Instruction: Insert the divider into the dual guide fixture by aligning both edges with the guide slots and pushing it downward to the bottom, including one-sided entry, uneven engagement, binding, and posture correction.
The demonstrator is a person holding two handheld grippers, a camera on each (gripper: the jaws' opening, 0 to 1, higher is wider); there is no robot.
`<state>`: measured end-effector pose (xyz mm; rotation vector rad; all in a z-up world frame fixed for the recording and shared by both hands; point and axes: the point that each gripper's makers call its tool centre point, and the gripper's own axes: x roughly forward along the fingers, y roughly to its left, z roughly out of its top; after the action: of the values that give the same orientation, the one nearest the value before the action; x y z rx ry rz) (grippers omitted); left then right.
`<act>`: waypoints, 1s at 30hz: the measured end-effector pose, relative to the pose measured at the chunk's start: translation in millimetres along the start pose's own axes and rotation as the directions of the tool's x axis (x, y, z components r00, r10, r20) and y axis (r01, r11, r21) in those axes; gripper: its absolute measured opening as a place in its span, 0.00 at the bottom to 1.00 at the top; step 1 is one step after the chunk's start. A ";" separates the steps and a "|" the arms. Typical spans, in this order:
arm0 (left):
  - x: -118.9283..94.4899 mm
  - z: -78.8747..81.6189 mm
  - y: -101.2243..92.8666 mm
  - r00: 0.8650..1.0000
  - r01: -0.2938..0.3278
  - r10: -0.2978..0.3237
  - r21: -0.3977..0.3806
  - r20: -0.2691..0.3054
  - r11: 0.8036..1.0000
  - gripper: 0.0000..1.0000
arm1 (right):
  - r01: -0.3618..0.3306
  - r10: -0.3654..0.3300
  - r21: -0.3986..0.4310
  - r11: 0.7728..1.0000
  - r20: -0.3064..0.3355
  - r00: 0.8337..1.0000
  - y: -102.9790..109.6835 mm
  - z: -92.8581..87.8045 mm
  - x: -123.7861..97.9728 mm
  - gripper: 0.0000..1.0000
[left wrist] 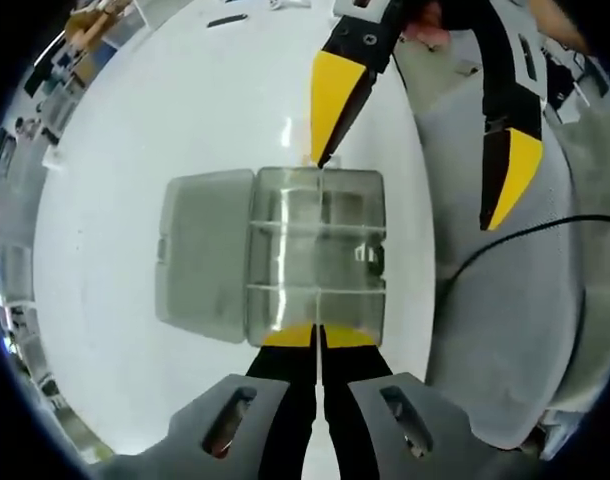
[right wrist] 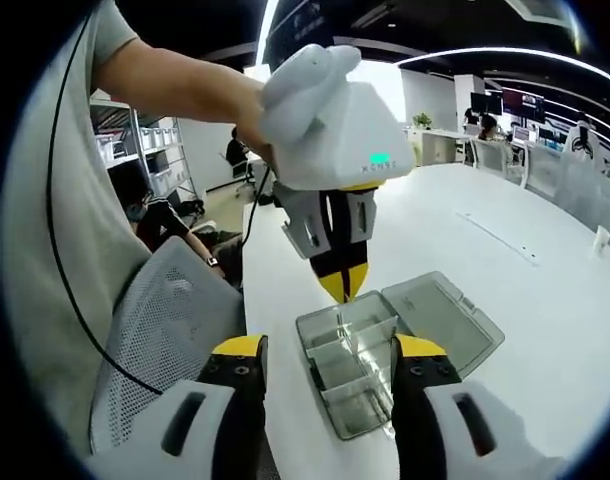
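Observation:
A clear plastic box with cross walls lies on the white table, its lid folded open flat beside it. A thin clear divider runs down the box's middle. My left gripper is shut on that divider's near end at the box's rim. In the right gripper view the left gripper points down at the box, held by a gloved hand. My right gripper is open, its jaws either side of the box. From the left gripper view, one fingertip of the right gripper meets the far rim.
A grey mesh chair stands against the table's edge, and a black cable crosses it. A person's bare arm reaches over. Shelves and seated people are far behind. The white table stretches beyond the lid.

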<state>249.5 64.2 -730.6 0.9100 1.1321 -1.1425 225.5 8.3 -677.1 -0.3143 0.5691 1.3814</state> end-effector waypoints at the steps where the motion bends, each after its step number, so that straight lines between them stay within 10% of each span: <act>1: 0.3 0.3 -0.1 1.000 0.000 0.000 0.002 0.000 1.000 0.00 | 0.000 0.000 0.001 1.000 0.000 1.000 0.0 -0.2 -0.4 0.46; 30: 3.1 0.1 -0.1 1.000 -0.006 0.004 0.097 0.020 0.995 0.00 | 0.004 -0.004 0.000 1.000 0.004 1.000 0.9 1.8 -1.6 0.46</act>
<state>249.6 63.5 -733.7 0.9733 1.0653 -1.2085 224.8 8.1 -674.6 -0.3127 0.5649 1.3784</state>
